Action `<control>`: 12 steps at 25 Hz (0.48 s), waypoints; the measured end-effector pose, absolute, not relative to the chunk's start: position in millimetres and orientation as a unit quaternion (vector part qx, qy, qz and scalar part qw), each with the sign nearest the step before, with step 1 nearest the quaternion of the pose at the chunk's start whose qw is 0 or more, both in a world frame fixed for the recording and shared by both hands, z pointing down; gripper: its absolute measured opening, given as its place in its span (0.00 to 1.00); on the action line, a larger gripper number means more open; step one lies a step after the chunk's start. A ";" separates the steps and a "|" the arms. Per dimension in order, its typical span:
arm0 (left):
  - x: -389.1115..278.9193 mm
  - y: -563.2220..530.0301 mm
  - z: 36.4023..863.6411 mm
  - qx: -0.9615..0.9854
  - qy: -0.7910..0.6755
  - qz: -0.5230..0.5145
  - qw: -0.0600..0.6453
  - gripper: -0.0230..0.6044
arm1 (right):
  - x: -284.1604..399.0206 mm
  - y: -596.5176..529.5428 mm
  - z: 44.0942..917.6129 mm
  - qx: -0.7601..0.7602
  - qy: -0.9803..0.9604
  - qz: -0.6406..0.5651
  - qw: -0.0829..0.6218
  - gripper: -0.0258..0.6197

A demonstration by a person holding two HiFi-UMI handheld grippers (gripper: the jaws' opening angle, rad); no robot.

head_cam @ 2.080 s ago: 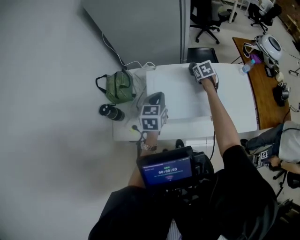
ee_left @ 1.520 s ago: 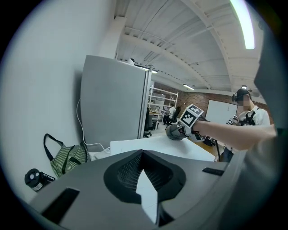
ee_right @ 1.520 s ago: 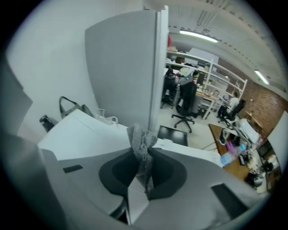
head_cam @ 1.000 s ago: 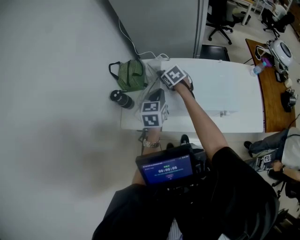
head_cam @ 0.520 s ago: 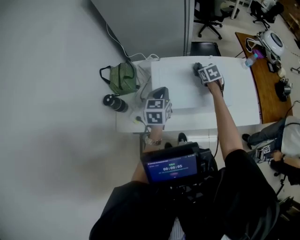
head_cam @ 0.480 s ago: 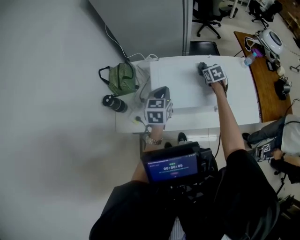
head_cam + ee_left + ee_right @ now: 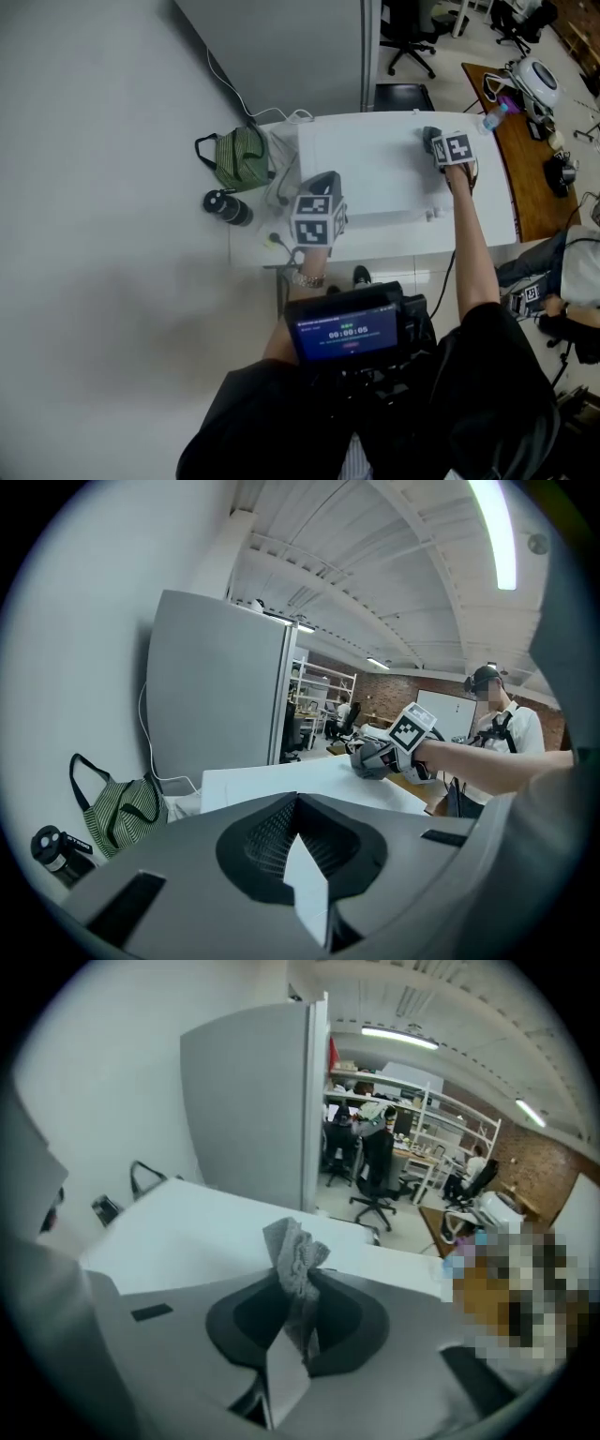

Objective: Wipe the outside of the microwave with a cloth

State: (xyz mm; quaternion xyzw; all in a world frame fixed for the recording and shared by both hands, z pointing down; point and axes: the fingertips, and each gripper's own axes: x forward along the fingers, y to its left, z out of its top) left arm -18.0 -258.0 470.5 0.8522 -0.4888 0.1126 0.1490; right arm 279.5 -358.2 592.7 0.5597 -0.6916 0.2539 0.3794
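Observation:
The white microwave (image 7: 375,183) stands on a white table, and I see its flat top from above. My right gripper (image 7: 434,141) is at the top's far right corner, shut on a crumpled grey cloth (image 7: 295,1258) that sticks up from between the jaws and touches the top. In the right gripper view the gripper (image 7: 298,1290) looks across the white top (image 7: 178,1232). My left gripper (image 7: 322,184) hovers over the microwave's front left part, shut and holding nothing. In the left gripper view it (image 7: 298,804) faces the right gripper (image 7: 367,758) across the top.
A green striped bag (image 7: 237,157) and a black bottle (image 7: 225,207) lie left of the microwave, with white cables behind. A grey cabinet (image 7: 281,47) stands at the back. A wooden desk (image 7: 530,169) with clutter, office chairs (image 7: 403,33) and a seated person (image 7: 567,277) are to the right.
My right gripper swept the cloth from the microwave top's left side across to its far right corner. My left gripper stayed where it was.

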 end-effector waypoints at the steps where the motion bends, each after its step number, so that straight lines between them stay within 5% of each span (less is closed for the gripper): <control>1: -23.4 -257.8 471.1 0.849 -0.494 0.112 0.151 0.03 | 247.3 -358.2 585.7 0.543 -0.716 0.260 0.353 0.11; 7: -70.3 -258.2 476.8 0.817 -0.547 0.128 0.130 0.03 | -8.2 -330.5 555.6 0.355 -0.859 0.207 0.306 0.11; 12: -104.7 -252.7 474.6 0.791 -0.584 0.138 0.119 0.03 | -114.0 -294.6 582.5 0.255 -0.877 0.180 0.366 0.11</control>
